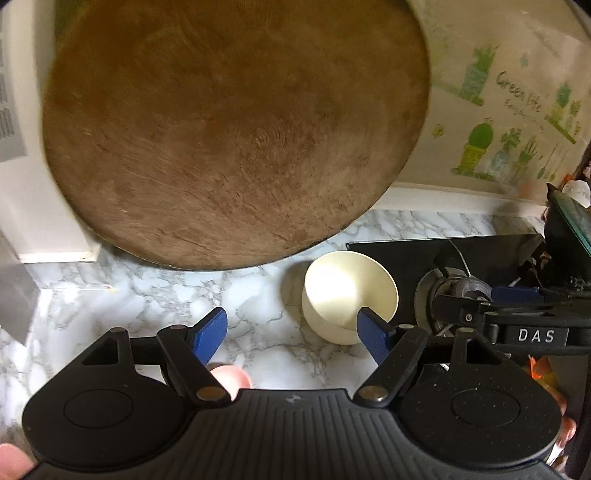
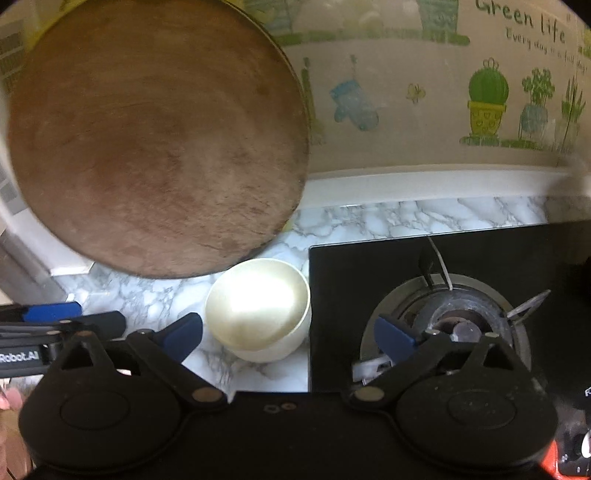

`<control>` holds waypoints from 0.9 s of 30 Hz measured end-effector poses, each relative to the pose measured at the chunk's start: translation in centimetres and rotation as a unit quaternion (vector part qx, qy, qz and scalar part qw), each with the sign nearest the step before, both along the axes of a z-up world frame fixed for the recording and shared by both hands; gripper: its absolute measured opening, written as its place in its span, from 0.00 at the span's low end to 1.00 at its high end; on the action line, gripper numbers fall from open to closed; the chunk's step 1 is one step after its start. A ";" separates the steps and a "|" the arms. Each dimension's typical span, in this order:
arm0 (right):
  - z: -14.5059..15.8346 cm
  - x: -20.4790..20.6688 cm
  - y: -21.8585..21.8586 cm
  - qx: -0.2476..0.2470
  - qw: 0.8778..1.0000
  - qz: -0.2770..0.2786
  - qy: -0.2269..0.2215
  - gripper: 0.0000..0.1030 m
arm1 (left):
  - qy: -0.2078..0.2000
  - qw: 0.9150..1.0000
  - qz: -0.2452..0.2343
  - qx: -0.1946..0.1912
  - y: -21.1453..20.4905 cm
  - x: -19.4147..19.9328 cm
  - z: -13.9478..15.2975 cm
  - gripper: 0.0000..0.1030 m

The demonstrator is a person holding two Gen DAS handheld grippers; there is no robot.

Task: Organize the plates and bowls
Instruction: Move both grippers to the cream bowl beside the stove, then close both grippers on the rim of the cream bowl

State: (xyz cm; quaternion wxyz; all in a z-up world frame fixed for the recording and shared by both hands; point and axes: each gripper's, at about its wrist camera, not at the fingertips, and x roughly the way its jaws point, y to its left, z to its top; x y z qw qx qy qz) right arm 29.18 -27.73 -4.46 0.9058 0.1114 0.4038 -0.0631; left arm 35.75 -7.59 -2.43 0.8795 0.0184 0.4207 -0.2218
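Cream bowl (image 2: 258, 308) on marble counter (image 1: 147, 295) beside hob edge, ungrasped; both left gripper (image 1: 291, 338) and right gripper (image 2: 288, 332) gape empty; next, likely close on rim.

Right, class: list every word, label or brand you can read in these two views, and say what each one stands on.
"Green life": wall sticker, above the potted-plant drawings.
"Every day is a full day": smaller line under it, blurred, partly guessed.
"DAS": white letters on the right gripper, seen from the left wrist.
"Robot.AI": label on the left gripper, its start cut off.
Grey panel at far left: unreadable.
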 end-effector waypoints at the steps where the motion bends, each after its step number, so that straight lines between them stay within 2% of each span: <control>1: -0.2 0.5 -0.2 0.001 1.000 -0.002 0.004 0.95 | 0.011 1.000 0.000 -0.003 -0.3 0.9 -0.3 0.75; 10: -3.0 4.0 -1.4 0.009 0.999 -0.018 0.050 0.82 | 0.068 0.998 0.005 -0.005 -3.1 6.1 -4.1 0.75; 21: -5.8 6.2 -1.5 -0.034 0.996 -0.016 0.081 0.59 | 0.073 0.997 0.004 0.003 -5.7 8.8 -6.9 0.73; 22: -6.0 6.4 -1.5 -0.034 0.996 -0.016 0.083 0.56 | 0.075 0.997 0.003 0.005 -5.8 9.0 -7.1 0.71; 24: -6.4 6.7 -1.5 -0.031 0.996 -0.012 0.088 0.50 | 0.083 0.996 0.001 0.010 -6.0 9.3 -7.5 0.59; 25: -6.6 6.8 -1.4 -0.031 0.995 -0.011 0.090 0.45 | 0.086 0.996 0.001 0.012 -6.1 9.3 -7.7 0.58; 27: -6.7 6.9 -1.2 -0.031 0.995 -0.006 0.092 0.39 | 0.088 0.996 -0.001 0.009 -6.2 9.4 -8.1 0.46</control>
